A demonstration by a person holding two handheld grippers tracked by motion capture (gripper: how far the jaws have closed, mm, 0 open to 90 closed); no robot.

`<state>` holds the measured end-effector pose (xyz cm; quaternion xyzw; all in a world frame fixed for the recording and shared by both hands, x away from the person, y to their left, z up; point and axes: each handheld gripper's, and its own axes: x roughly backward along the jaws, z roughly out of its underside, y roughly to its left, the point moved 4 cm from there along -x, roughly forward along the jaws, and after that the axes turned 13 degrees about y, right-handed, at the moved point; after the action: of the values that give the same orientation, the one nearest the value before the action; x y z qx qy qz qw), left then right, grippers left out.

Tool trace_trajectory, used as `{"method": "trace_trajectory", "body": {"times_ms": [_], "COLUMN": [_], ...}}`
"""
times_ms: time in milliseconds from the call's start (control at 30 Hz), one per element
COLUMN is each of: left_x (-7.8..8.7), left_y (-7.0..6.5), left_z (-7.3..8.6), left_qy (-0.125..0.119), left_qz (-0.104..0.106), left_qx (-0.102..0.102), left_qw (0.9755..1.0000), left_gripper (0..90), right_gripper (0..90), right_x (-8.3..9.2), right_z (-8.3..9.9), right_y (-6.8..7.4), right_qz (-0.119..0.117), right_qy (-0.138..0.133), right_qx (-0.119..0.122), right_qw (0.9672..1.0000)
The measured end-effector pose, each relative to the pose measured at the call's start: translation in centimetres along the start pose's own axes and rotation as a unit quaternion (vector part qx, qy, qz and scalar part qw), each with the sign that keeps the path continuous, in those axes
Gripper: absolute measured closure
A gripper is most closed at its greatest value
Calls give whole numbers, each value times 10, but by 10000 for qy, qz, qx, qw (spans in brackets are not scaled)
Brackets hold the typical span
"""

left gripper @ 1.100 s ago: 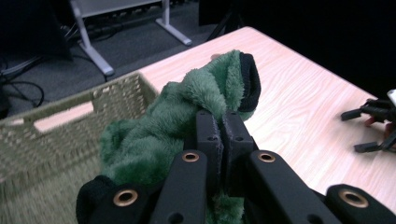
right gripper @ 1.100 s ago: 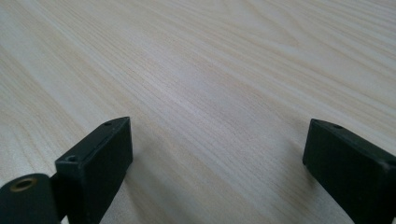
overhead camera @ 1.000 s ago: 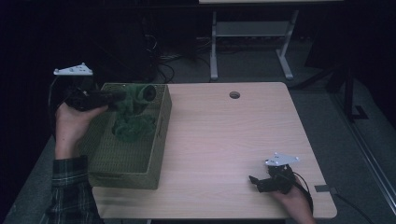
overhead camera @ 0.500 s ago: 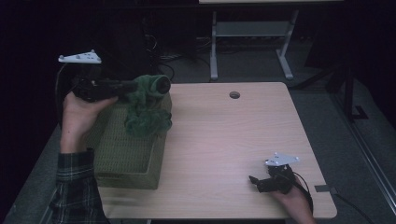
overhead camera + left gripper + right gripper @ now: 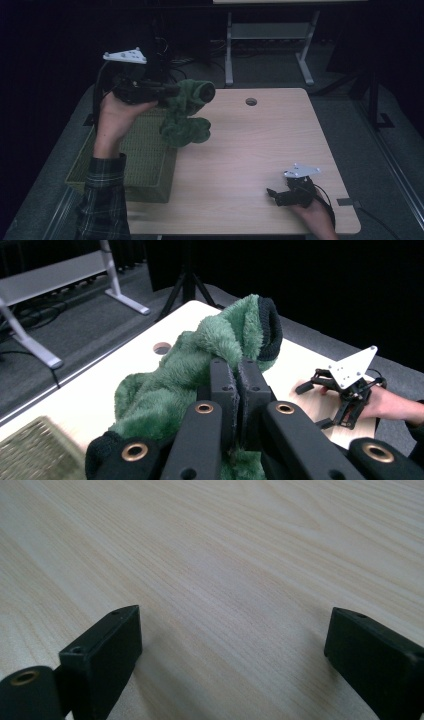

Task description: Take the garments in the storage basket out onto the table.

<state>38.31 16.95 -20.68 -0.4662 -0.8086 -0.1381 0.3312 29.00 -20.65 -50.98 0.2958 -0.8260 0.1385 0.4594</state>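
With the left tool (image 5: pixel 172 92) clamped tight on the fuzzy green sock (image 5: pixel 187 117) dangling just past the basket (image 5: pixel 145 170) rim, I'd swing it well over bare desk (image 5: pixel 250 150) before lowering, right tool (image 5: pixel 274 194) sitting wide open, holding nothing.

left gripper (image 5: pixel 172 92) raised, jaws clamped | right gripper (image 5: pixel 272 194) low, jaws wide
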Motion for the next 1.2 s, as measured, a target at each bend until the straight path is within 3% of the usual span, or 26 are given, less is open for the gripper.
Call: {"method": "trace_trajectory", "body": {"times_ms": [333, 733, 900, 1200], "left_x": [-43, -96, -118, -162], "left_y": [-26, -55, -63, -77], "left_z": [-19, -30, -27, -13], "left_qy": [182, 284, 428, 676], "left_qz": [288, 466, 494, 731], "left_qx": [-264, -386, -386, -341], "left_qw": [9991, 9978, 9971, 9944], "left_gripper": [877, 877, 876, 876], "right_gripper": [79, 79, 79, 79], "right_x": [0, 0, 0, 0], "right_z": [0, 0, 0, 0], "right_y": [0, 0, 0, 0], "right_qz": [14, 6, 14, 17], "right_qy": [-9, -8, -10, -11], "right_qx": [12, 9, 16, 15], "right_qw": [10000, 10000, 10000, 10000]}}
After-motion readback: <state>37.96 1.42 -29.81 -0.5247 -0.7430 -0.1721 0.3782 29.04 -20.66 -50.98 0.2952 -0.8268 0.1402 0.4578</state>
